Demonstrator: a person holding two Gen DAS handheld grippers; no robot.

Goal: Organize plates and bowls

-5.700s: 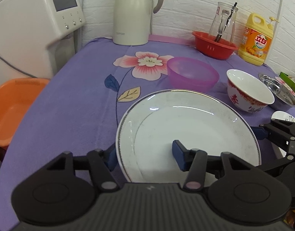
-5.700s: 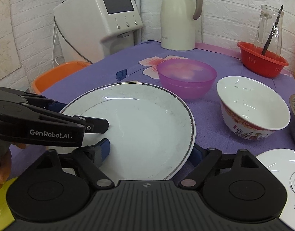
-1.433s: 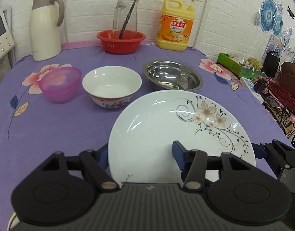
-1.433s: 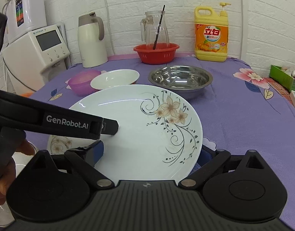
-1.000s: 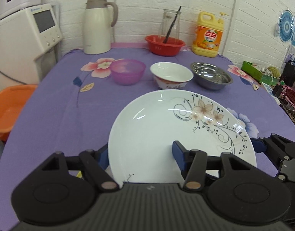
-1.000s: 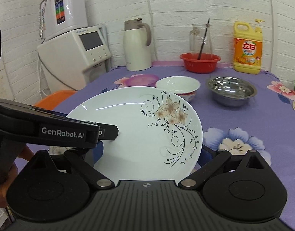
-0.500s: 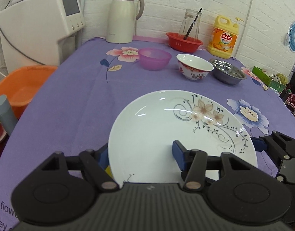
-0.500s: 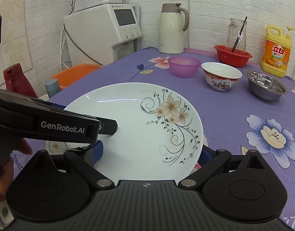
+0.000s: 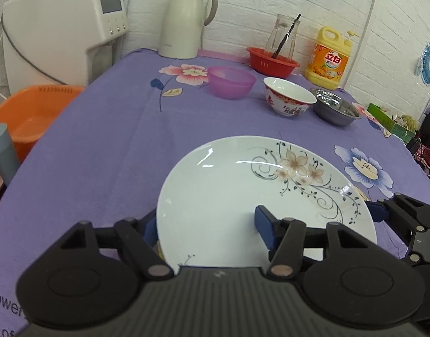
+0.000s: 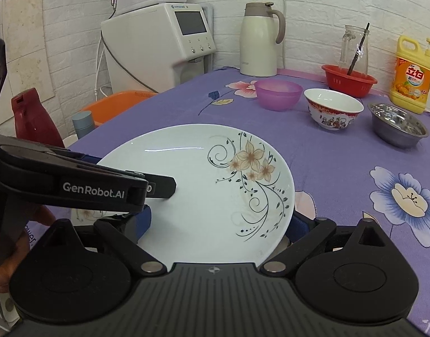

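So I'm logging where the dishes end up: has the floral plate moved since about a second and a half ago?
Yes. The floral plate was right beside the steel bowl then; now it sits much nearer the camera, far from the row of bowls.

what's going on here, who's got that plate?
A person holds a gripper in each hand, and both straddle the white flower-patterned plate over the purple flowered tablecloth. The left gripper has just been opening, its fingers on opposite sides of the near-left rim; the right gripper straddles the other side. Part of another plate shows beneath. Whether either gripper still clamps it, I can't tell.
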